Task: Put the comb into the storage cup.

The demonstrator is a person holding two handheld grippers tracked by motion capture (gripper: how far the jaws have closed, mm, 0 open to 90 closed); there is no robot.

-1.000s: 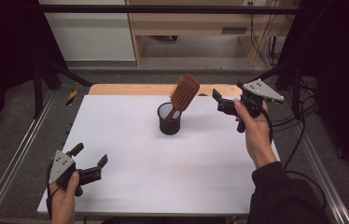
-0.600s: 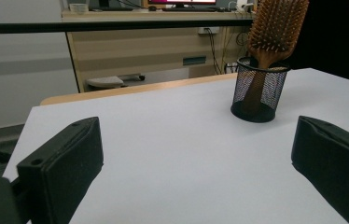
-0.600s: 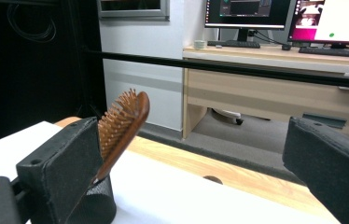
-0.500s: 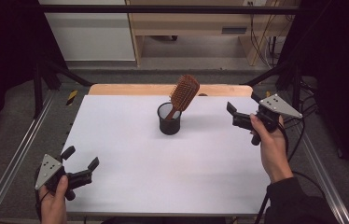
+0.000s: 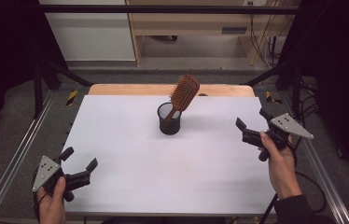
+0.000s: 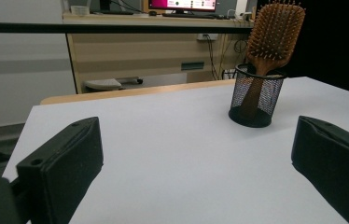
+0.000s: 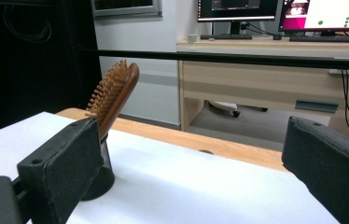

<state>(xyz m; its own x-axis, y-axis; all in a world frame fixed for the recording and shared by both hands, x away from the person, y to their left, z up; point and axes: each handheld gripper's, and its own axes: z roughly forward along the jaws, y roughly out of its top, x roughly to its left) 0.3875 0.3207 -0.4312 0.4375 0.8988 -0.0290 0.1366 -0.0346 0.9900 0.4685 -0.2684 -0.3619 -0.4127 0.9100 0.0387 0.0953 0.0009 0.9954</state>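
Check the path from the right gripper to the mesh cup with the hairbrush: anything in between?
Nothing. In the high view only bare white table lies between the right gripper and the mesh cup holding the hairbrush.

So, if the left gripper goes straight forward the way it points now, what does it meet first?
Probably the black mesh cup holding the hairbrush, though it sits right of centre between the jaws of the left gripper, so the gripper might pass beside it.
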